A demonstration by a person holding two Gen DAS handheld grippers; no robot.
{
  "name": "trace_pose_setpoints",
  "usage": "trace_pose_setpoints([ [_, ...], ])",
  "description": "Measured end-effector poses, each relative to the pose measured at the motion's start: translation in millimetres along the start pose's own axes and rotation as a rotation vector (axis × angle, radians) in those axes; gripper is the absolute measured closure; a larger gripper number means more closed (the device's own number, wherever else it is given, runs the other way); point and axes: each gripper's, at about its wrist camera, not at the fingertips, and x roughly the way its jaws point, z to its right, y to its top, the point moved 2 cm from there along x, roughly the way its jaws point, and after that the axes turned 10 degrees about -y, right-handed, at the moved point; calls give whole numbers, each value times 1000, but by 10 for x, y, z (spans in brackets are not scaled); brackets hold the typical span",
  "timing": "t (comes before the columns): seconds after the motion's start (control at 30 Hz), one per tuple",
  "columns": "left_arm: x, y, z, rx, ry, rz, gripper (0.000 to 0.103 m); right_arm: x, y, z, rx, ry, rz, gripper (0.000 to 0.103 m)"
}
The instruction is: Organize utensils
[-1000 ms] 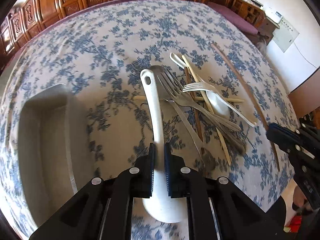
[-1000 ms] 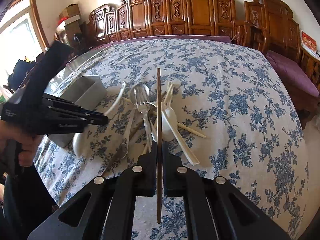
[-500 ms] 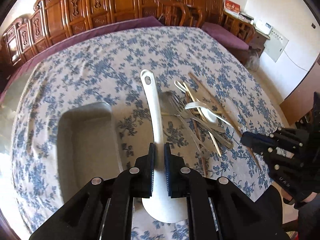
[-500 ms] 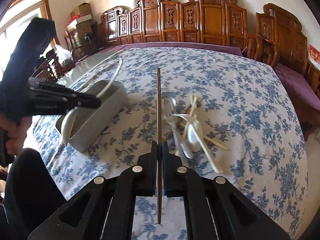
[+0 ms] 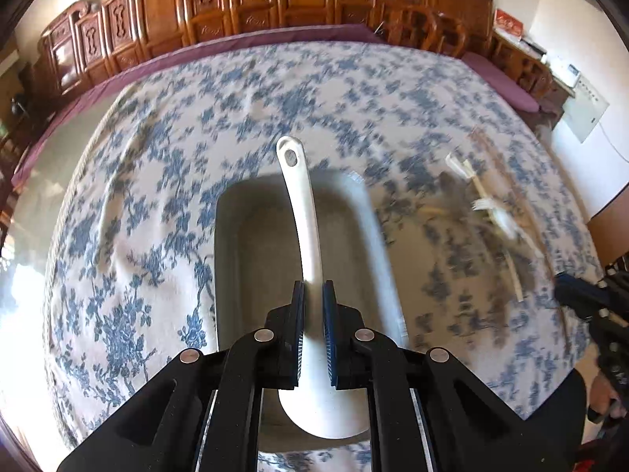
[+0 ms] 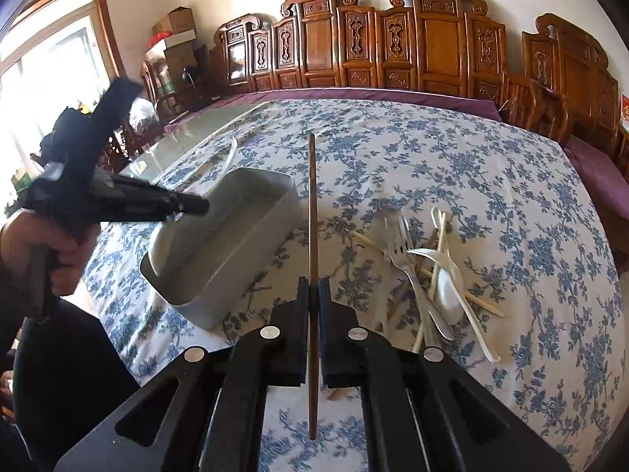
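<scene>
1. My left gripper is clenched on the handle of a white spoon. The handle runs away from me and ends in a small hanging hole, and the bowl sits near me, behind the fingers.
2. In the left wrist view the white spoon hangs above the grey metal tray, its handle crossing the tray's open inside. I cannot tell whether any part of it touches the tray.
3. My right gripper is clenched on a dark wooden chopstick, which stands straight up the middle of the right wrist view, passing between the fingers and out below them.
4. The grey metal tray lies on the blue-flowered tablecloth, to the left of the chopstick. The left gripper reaches in over its near-left end, with a hand on its grip.
5. The pile of loose utensils lies on the cloth to the right of the tray: metal forks, a white plastic spoon and pale chopsticks, crossed over one another.
6. In the left wrist view that pile is smeared by blur.
7. Carved wooden chairs line the far side of the table.
</scene>
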Motion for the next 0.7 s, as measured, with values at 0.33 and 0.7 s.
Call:
trace_pose_setpoints([
  [0.33, 333, -129, -98, -5, 4, -42, 95, 100, 43, -133, 4, -1, -15, 97],
  [0.7, 71, -184, -151, 10, 3, 44, 87, 161, 109, -328, -9, 5, -29, 97],
])
